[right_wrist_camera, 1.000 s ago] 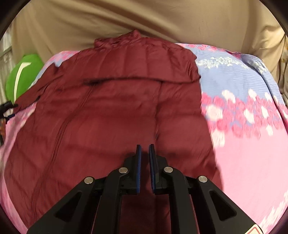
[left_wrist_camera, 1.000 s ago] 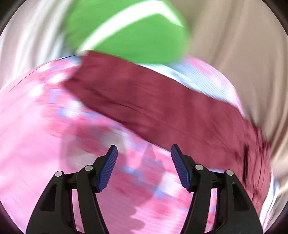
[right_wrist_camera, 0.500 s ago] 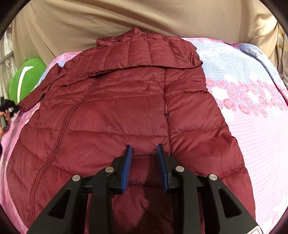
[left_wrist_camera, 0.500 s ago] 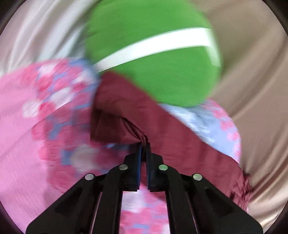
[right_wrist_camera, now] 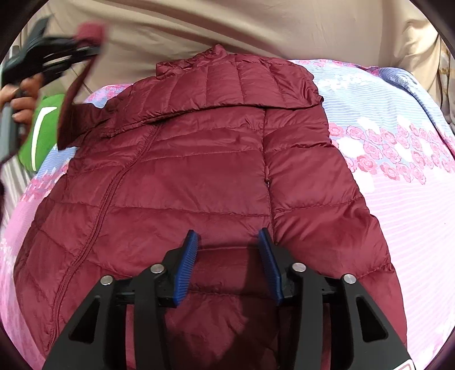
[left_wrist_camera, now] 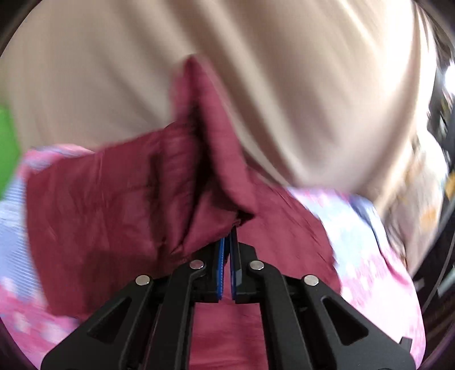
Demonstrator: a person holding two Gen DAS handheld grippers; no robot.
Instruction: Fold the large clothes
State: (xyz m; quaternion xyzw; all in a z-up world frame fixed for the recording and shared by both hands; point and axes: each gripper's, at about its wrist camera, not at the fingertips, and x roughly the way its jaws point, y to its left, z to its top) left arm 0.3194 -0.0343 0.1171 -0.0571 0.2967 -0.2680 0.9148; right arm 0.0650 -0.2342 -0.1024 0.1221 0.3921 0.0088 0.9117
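Observation:
A maroon quilted puffer jacket (right_wrist_camera: 204, 182) lies spread front-up on a pink and blue floral bed sheet (right_wrist_camera: 398, 185), its right sleeve folded in across the chest. My left gripper (left_wrist_camera: 227, 242) is shut on the cuff of the jacket's left sleeve (left_wrist_camera: 204, 159) and holds it lifted above the bed. The right wrist view shows that left gripper (right_wrist_camera: 91, 42) raised at the top left, the sleeve (right_wrist_camera: 71, 108) hanging from it. My right gripper (right_wrist_camera: 227, 244) hovers over the jacket's lower hem; its jaws are opening with nothing between them.
A beige curtain (right_wrist_camera: 256, 25) hangs behind the bed. A green plush cushion with a white stripe (right_wrist_camera: 45, 133) sits at the bed's left edge. A person's hand (right_wrist_camera: 20, 99) grips the left tool's handle. Dark furniture (left_wrist_camera: 440, 113) stands at the far right.
My left gripper closed on the sleeve cuff and swept it up and across, away from the green cushion. My right gripper let go of the hem and has spread its jaws.

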